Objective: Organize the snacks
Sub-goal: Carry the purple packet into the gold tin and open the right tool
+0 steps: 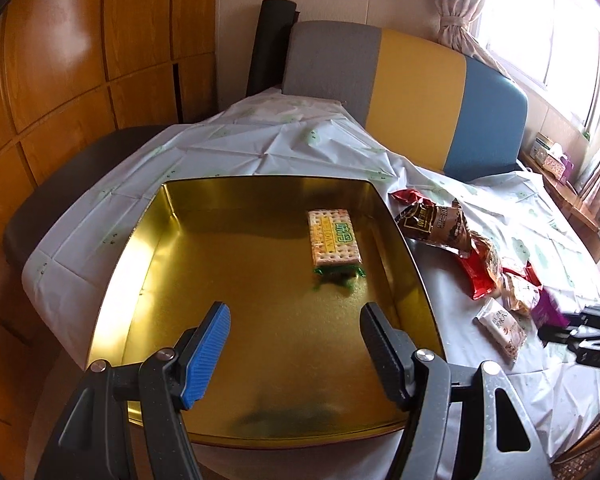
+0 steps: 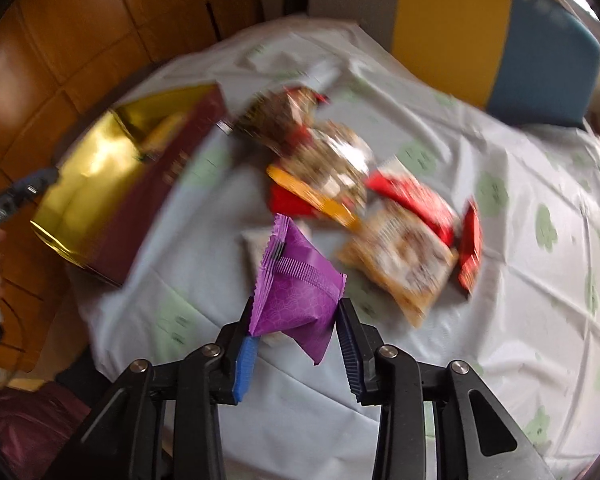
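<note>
Right claw (image 2: 296,320) pinched the purple snack packet (image 2: 296,292); left claw (image 1: 296,344) hung spread above the gold tin (image 1: 148,216). We judged a steady carry clear of its rim best.

Tablecloth (image 1: 284,148), white with pale green flower prints, creased, lying over table and hanging off far edge. Chair (image 1: 404,92) with backrest in grey, yellow and blue panels standing at far side, touching cloth. Black roll (image 1: 272,44) leaning upright against wall, just left of chair. Wood-panelled cabinet doors (image 1: 80,60) filling left side. Curtain (image 1: 460,12), tied back, hanging at far right beside bright window (image 1: 560,28). Small boxes (image 1: 548,152) sitting on ledge under window.
</note>
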`<state>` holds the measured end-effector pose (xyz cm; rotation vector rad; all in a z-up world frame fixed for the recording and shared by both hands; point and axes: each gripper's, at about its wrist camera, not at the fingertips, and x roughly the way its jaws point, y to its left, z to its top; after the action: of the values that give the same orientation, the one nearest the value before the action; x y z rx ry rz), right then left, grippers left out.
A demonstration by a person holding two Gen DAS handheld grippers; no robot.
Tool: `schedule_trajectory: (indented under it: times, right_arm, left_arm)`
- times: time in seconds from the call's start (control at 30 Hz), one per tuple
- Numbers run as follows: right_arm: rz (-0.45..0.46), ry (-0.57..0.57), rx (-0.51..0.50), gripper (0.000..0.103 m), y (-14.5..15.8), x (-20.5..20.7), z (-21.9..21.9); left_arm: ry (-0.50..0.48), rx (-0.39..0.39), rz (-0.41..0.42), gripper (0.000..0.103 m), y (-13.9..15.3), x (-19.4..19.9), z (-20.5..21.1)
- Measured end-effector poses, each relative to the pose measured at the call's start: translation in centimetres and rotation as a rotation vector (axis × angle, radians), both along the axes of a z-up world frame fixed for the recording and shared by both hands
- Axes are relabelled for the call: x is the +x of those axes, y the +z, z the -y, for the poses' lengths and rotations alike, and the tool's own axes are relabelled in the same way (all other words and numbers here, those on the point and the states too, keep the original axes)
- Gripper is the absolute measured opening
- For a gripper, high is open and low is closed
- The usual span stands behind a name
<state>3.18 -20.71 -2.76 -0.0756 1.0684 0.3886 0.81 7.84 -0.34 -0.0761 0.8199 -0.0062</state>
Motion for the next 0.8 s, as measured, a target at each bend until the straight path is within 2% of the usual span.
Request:
schedule_trajectory:
  times: [0.13,0.3,0.43,0.53,0.8]
  right_arm:
    - [0.059,0.111,0.040,0.038,3.0,0.6,-5.3]
    - [0.083,0.257,0.054,0.038,4.9,2.1,-13.0]
    - [0.049,0.339,0.005,0.038,3.9,3.4,-18.3]
    - [0.017,0.383,-0.068,0.038,2.2,4.2,-21.0]
    - [-0.010,0.411,-0.230,0.040,-1.2,4.4,-23.8]
  left_arm:
    - [0.029,-0.004,-0.007,0.068,-0.3,-0.1,-0.9]
    - [0.075,-0.019,-0.007,0.068,-0.4,-0.6,-2.7]
    - [0.116,-0.031,0.001,0.068,-0.3,-1.0,-4.5]
    - [0.140,-0.035,0.001,0.068,-0.5,-1.3,-5.6]
    - [0.172,-0.051,-0.023,0.068,-1.7,-1.4,-6.9]
